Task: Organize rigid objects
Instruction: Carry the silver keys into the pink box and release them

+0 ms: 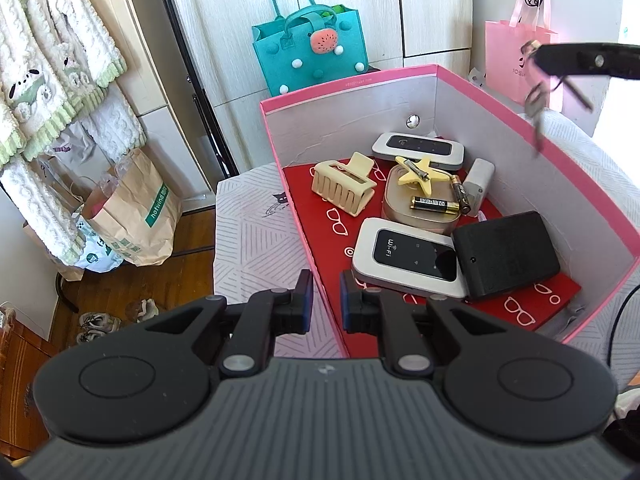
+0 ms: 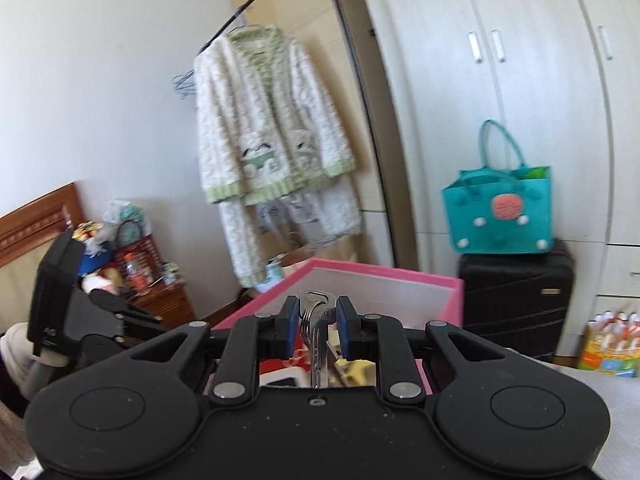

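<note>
A pink box [image 1: 472, 74] with a red floor holds two white Wi-Fi routers [image 1: 406, 258], a black device [image 1: 506, 254], a cream hair claw [image 1: 344, 188], a yellow star clip [image 1: 418, 174], two batteries [image 1: 434, 203] and a white charger [image 1: 478, 186]. My left gripper [image 1: 326, 304] straddles the box's near left wall [image 1: 316, 272], pads on both sides, gripping it. My right gripper [image 2: 317, 322] is shut on a bunch of keys [image 2: 318, 332], held above the box's right wall; the keys also show dangling in the left wrist view [image 1: 536, 100].
The box [image 2: 380, 276] sits on a white patterned bedcover [image 1: 256, 240]. A teal felt bag [image 1: 310, 46] and a pink bag [image 1: 516, 56] stand behind. Paper bags [image 1: 136, 208] and shoes lie on the wooden floor at left. A black suitcase [image 2: 516, 300] stands by the wardrobe.
</note>
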Available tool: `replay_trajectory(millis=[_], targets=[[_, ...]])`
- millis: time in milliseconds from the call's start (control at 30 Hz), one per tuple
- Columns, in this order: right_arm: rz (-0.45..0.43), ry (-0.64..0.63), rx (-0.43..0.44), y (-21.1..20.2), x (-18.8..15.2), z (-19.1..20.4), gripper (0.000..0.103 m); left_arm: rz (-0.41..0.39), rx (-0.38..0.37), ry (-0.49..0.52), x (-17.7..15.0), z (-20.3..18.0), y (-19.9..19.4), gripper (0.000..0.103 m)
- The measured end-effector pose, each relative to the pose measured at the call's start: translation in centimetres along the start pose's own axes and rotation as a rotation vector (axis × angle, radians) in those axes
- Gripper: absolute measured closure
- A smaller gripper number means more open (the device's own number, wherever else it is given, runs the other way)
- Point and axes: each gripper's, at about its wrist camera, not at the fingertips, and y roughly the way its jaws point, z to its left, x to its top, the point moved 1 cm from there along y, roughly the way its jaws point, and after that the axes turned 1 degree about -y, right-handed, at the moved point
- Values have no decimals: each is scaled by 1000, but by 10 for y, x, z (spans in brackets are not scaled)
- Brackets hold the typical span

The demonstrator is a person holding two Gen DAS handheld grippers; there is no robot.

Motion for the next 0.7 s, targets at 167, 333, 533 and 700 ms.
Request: replay_trajectory(millis=[167,333,533,700], targets=[[73,-32,68,31,-2,23,80,-10,-8,-12,-2,3,0,91],[152,-94,57,55,-7,29,80,-8,-13,-12,-1,5,0,91],[250,-111,72,82,-10,31,80,-15,-17,-10,-3,5,0,91],[334,-112,71,106,-10,30,79,-14,-24,-23,-2,6,0,91]])
